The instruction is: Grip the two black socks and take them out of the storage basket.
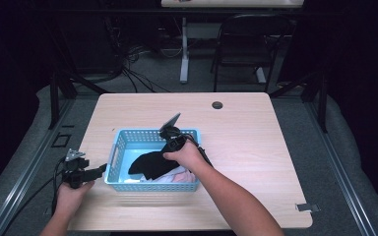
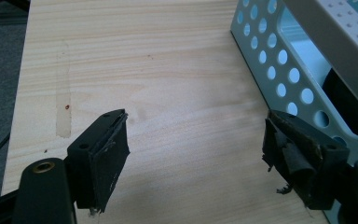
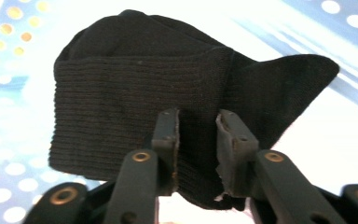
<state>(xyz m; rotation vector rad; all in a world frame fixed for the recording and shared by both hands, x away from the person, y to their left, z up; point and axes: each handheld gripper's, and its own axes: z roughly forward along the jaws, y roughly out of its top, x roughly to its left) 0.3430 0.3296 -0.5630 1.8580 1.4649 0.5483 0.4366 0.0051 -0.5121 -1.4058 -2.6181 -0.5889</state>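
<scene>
A light blue perforated basket (image 1: 120, 147) stands on the wooden table (image 1: 246, 147), left of centre. A black sock (image 1: 147, 164) lies in it over pale pink and white cloth (image 1: 177, 176). My right gripper (image 1: 165, 155) reaches down into the basket. In the right gripper view its jaws (image 3: 197, 128) pinch a fold of the ribbed black sock (image 3: 121, 88). My left gripper (image 1: 98, 170) hovers low over the table just left of the basket, open with nothing between its pads (image 2: 196, 140). The basket's holed wall (image 2: 279, 70) is beside its right jaw.
A round cable hole (image 1: 217, 104) sits near the table's far edge. A piece of tape (image 1: 307, 207) marks the front right corner. A black chair (image 1: 248, 44) and another table's leg (image 1: 184, 49) stand beyond the table. Bare wood lies right of the basket.
</scene>
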